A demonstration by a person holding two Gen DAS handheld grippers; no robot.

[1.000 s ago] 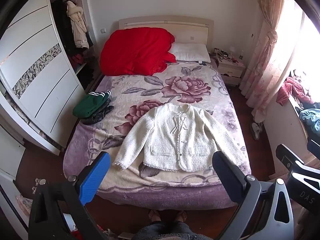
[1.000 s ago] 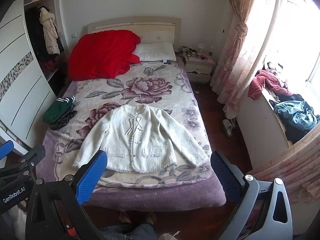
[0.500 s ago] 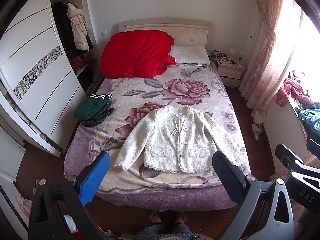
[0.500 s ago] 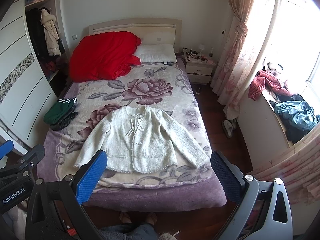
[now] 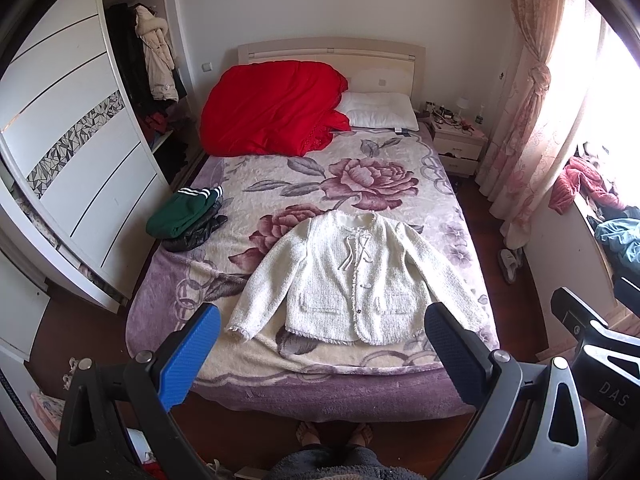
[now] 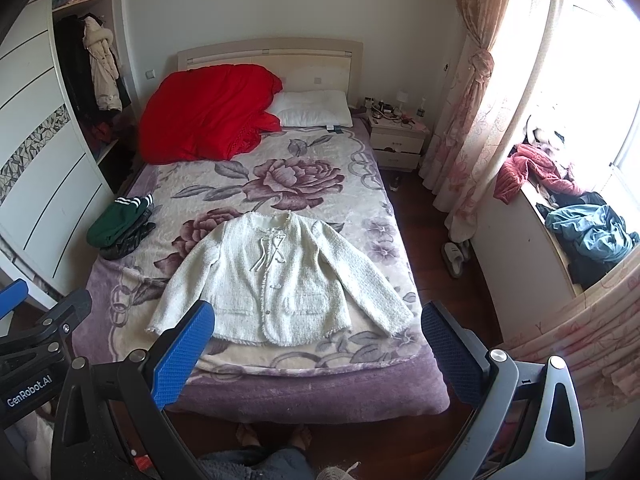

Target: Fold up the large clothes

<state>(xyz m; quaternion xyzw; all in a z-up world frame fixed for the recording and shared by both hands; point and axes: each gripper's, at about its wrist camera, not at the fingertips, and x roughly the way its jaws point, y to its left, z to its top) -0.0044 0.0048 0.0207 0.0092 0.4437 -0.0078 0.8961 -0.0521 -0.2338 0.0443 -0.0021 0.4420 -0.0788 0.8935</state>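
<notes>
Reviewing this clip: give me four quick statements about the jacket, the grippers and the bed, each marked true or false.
1. The white jacket lies spread flat, front up, on the bed. True.
2. The left gripper grips a sleeve. False: it is open and holds nothing.
3. A red quilt is heaped by the headboard. True.
4. The right gripper is shut. False: its jaws stand wide apart.

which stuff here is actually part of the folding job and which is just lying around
Part of the job:
white jacket, spread flat, front up, near the foot of the bed
left gripper, open
right gripper, open

Just lying about:
green garment on a dark one at the bed's left edge
red quilt
pillow
clothes pile by the window
slippers
</notes>
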